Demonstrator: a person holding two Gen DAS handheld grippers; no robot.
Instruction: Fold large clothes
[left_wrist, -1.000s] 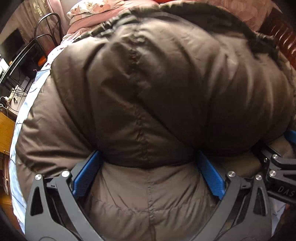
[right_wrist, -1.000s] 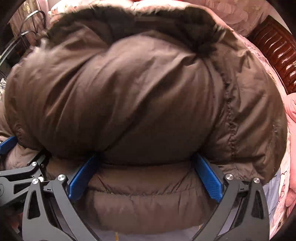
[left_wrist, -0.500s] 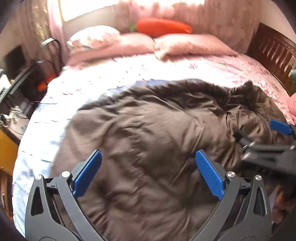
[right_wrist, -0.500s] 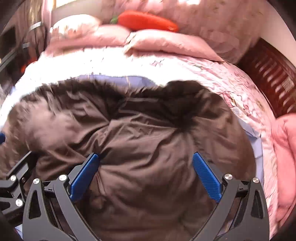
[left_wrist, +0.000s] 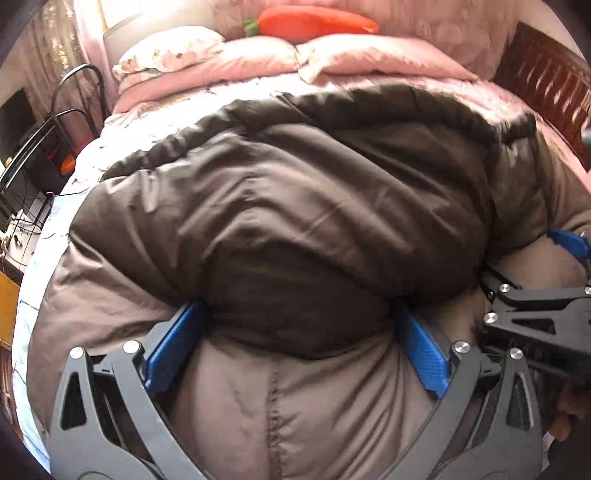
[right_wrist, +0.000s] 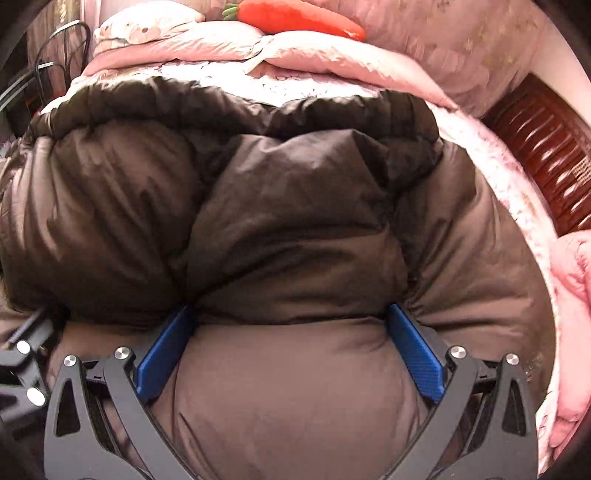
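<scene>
Half a second ago both were lifted clear, now the left hand-held gripper (left_wrist: 295, 347) and right hand-held gripper (right_wrist: 288, 343), jaws wide, press the folded brown coat (left_wrist: 295, 206) flat on the bed (right_wrist: 491, 147), below the carrot pillow (left_wrist: 314, 22).

Bed (right_wrist: 491, 147) had a pink floral sheet. Brown coat (right_wrist: 295, 229) lay spread across it; pink pillows (right_wrist: 207, 37) and carrot plush (right_wrist: 295, 16) sat at the head.

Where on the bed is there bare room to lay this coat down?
Bare sheet lies between the brown coat and the pink pillows, and along the left edge. The near half is crowded by coat and both grippers.
</scene>
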